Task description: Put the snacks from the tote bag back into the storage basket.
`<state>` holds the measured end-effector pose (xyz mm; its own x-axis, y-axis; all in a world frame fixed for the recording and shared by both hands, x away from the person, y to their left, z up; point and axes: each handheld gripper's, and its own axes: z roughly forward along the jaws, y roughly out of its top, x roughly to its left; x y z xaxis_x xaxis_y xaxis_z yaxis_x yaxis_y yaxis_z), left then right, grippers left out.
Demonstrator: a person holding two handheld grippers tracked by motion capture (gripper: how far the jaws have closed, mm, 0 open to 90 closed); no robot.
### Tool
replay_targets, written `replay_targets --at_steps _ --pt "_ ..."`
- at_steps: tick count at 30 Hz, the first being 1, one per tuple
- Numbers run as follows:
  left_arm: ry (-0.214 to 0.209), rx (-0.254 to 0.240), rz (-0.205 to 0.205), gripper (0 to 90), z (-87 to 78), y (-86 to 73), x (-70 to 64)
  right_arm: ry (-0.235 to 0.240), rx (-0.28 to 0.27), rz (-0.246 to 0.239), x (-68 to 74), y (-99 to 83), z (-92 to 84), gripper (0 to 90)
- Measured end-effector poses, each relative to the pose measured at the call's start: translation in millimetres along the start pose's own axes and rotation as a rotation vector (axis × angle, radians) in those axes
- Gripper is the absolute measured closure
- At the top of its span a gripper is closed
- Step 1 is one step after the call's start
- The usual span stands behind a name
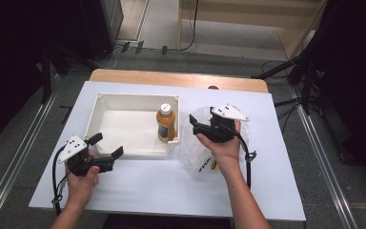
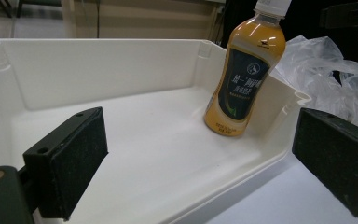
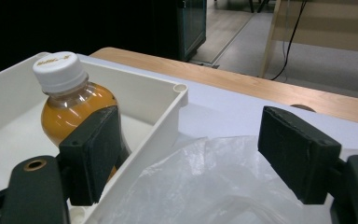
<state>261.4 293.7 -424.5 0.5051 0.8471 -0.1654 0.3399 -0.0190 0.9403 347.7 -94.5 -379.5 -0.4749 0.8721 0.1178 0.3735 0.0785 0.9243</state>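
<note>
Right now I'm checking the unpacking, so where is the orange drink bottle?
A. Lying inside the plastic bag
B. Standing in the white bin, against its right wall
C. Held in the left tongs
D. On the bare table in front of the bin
B: the bottle stands upright in the bin, against its right wall; the bag lies outside on the table, and both tongs are open and hold nothing.
</note>
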Motion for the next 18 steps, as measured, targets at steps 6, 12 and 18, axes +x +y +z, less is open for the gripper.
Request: replay_targets --at_steps 6,12,18 --pt "-0.001 0.002 0.001 3.2 0.5 -0.5 0.9 -0.019 -0.002 0.002 -9.1 -3.1 -8.3 22.3" --pt "0.003 0.006 -0.003 3.2 1.0 -1.2 1.6 -0.033 -0.007 0.012 -17.9 -7.5 -15.0 22.4" --pt "0.009 0.003 -0.002 3.2 0.1 -1.1 1.2 -0.047 -0.006 0.021 -25.7 -13.7 -21.6 22.4"
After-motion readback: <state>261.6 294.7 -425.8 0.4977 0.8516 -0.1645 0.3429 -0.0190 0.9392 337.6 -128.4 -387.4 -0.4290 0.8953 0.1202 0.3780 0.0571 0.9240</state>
